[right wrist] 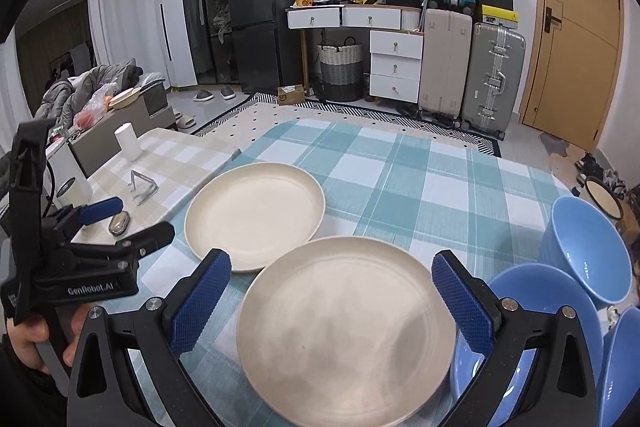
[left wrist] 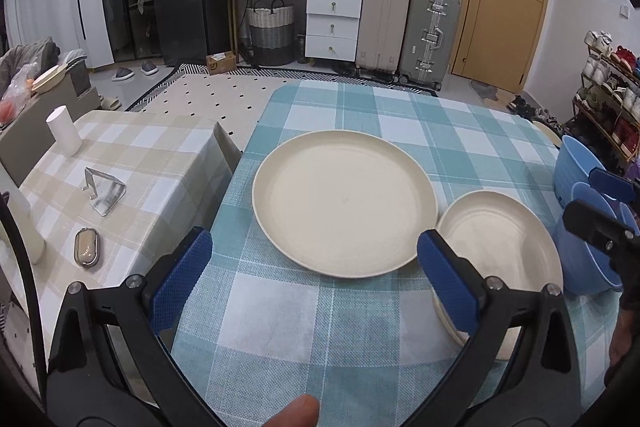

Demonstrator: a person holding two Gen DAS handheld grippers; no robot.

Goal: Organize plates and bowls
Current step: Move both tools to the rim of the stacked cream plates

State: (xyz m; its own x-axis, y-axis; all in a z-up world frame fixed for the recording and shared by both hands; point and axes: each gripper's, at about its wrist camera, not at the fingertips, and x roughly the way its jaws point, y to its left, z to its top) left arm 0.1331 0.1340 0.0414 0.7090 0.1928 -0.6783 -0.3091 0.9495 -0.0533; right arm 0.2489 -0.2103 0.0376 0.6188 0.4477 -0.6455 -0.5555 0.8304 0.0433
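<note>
Two cream plates lie on the blue checked tablecloth. The larger plate also shows in the right wrist view. The smaller plate lies to its right, close under my right gripper. Three blue bowls stand at the right: one upright, one near the right finger, one at the frame edge. My left gripper is open and empty, just short of the large plate. My right gripper is open and empty, its fingers either side of the small plate.
A second table with a beige checked cloth stands to the left, holding a white cup, a metal stand and a small oval case. Suitcases, drawers and a fridge stand at the back wall.
</note>
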